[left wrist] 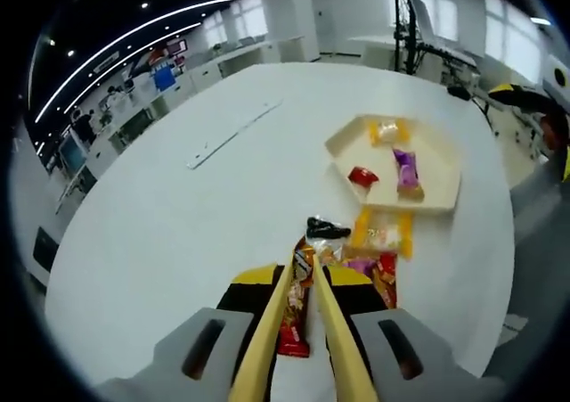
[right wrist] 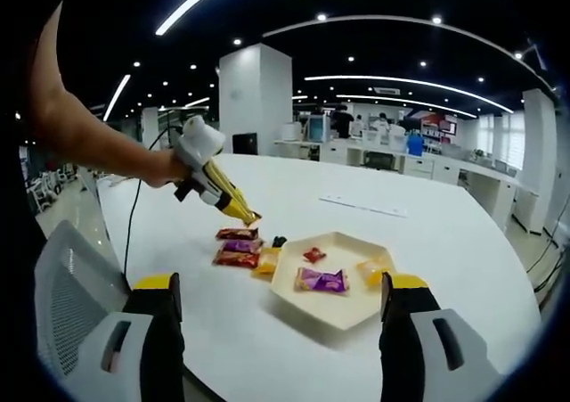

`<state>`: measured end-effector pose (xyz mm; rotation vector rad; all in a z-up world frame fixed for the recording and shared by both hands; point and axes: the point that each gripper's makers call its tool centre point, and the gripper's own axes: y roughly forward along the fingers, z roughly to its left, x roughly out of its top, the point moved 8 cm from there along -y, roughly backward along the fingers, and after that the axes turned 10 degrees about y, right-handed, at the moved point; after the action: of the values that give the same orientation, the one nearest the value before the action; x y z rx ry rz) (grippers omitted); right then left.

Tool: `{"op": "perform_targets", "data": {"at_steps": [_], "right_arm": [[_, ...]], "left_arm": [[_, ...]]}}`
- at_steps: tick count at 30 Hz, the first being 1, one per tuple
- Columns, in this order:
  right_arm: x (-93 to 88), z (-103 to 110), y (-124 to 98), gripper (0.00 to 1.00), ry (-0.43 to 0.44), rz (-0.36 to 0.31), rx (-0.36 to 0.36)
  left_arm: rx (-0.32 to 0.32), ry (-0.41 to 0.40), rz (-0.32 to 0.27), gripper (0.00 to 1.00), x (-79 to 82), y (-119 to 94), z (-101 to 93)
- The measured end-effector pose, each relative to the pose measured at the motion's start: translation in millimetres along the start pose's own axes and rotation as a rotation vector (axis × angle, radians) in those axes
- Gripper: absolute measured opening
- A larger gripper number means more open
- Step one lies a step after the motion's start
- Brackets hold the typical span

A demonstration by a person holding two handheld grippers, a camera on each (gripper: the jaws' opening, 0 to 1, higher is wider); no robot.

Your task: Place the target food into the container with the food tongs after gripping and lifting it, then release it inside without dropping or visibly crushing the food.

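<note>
A white table [left wrist: 178, 215] is seen spreading beneath both grippers. At two o'clock in the left gripper view, a cream hexagonal tray [left wrist: 441, 197] is seen holding a yellow packet [left wrist: 385, 132], a purple packet [left wrist: 407, 170] and a red packet [left wrist: 362, 177]. More snack packets [right wrist: 239, 247] are left on the table at the tray's nine o'clock in the right gripper view. The left gripper [left wrist: 305, 273], fitted with yellow tongs [left wrist: 267, 348], is clamped on an orange-red snack packet [left wrist: 296, 317], held above the table. The right gripper [right wrist: 280, 308] is held wide open over the tray's near edge.
</note>
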<state>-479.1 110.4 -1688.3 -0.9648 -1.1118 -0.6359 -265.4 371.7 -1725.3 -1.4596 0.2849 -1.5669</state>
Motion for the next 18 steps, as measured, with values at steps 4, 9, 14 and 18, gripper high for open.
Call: {"op": "perform_targets", "data": {"at_steps": [4, 9, 14, 18], "right_arm": [[3.3, -1.0, 0.9, 0.99, -0.003, -0.027, -0.001], [1.6, -0.1, 1.0, 1.0, -0.013, -0.008, 0.007], [0.0, -1.2, 1.4, 1.0, -0.006, 0.003, 0.008], [0.9, -0.5, 1.3, 1.0, -0.039, -0.006, 0.003]], "left_arm": [[-0.009, 0.005, -0.013, 0.14, 9.2, 0.0, -2.4], [-0.032, 0.005, -0.038, 0.14, 21.8, 2.3, -6.0], [-0.065, 0.021, -0.053, 0.14, 34.7, 9.4, -13.7], [-0.093, 0.046, -0.059, 0.15, 44.0, 15.1, -24.0]]}}
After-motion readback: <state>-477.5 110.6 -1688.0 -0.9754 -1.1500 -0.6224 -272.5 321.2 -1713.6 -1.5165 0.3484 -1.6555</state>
